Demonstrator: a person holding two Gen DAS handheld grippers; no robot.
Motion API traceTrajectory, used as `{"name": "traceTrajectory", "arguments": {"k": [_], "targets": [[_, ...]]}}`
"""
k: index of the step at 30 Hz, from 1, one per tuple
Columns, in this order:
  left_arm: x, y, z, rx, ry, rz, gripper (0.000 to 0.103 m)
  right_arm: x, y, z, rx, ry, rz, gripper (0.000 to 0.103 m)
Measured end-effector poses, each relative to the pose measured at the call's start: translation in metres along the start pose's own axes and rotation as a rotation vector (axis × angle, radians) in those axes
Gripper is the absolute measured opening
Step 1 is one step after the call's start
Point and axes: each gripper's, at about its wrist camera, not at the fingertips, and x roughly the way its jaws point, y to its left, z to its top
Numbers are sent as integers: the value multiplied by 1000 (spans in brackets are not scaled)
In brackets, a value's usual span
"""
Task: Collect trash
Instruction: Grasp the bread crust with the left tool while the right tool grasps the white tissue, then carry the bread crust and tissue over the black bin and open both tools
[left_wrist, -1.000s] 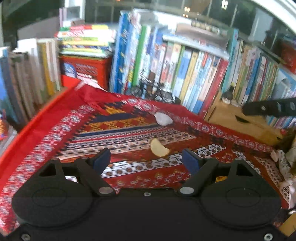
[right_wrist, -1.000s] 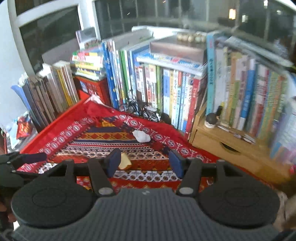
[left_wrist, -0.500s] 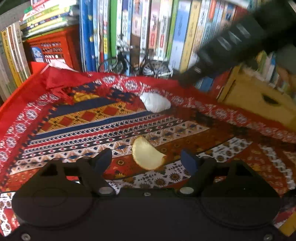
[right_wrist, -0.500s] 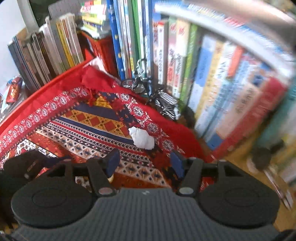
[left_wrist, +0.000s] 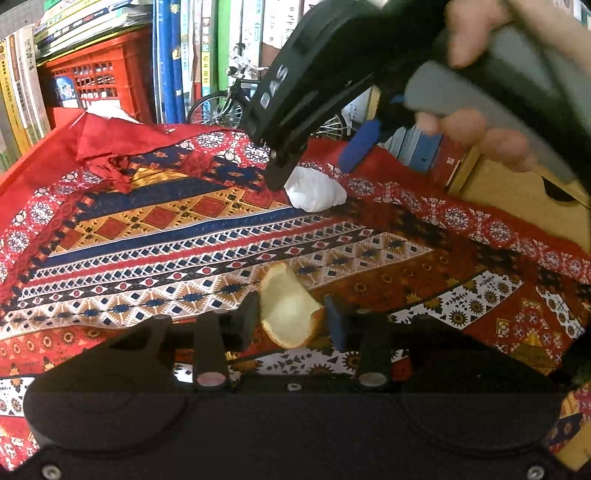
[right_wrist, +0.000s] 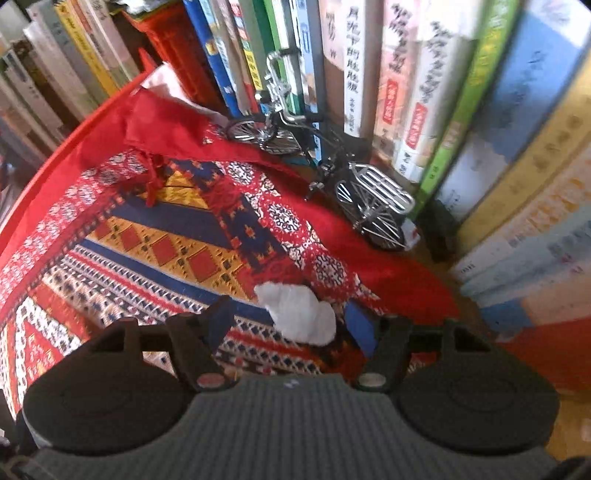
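A pale yellow curved peel piece (left_wrist: 288, 314) lies on the red patterned cloth (left_wrist: 166, 229). My left gripper (left_wrist: 291, 319) has its fingers pressed against both sides of the piece. Farther back sits a crumpled white tissue (left_wrist: 316, 190). In the left wrist view my right gripper (left_wrist: 310, 173) hangs over it, held by a hand (left_wrist: 476, 129). In the right wrist view the tissue (right_wrist: 299, 314) lies between the spread fingers of my right gripper (right_wrist: 290, 325), which is open and not touching it.
A row of upright books (right_wrist: 406, 92) lines the back, with a model bicycle (right_wrist: 325, 170) in front of it. A red crate (left_wrist: 96, 77) stands at the back left and a wooden drawer box (left_wrist: 517, 195) at the right. The cloth's corner (left_wrist: 103, 144) is bunched.
My left gripper moved forward to the peel piece and narrowed its fingers onto it. My right gripper swung in and down until its open fingers flank the tissue.
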Motion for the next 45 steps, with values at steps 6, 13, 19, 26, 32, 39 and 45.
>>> {"name": "traceTrajectory", "arguments": {"k": [6,13,19,26,32,39,45], "targets": [[-11,10,3,-55,-1,-6,32,11,3,2,25,69,-16,38],[-31,17,4,-75,3,2,30,-11,9,-13,37,39,-19,32],[-60,21,4,-73,-1,7,30,-44,15,-28,75,17,10,32],[-111,17,3,-48,-22,3,30,-98,29,-60,115,-21,31,32],[-162,12,-5,-55,-48,-14,29,-148,44,-93,155,-87,45,33],[-221,8,-24,-27,-88,-19,29,-200,68,-132,198,-179,23,33],[-265,7,-43,-5,-129,-36,29,-236,92,-168,257,-246,29,33]]}}
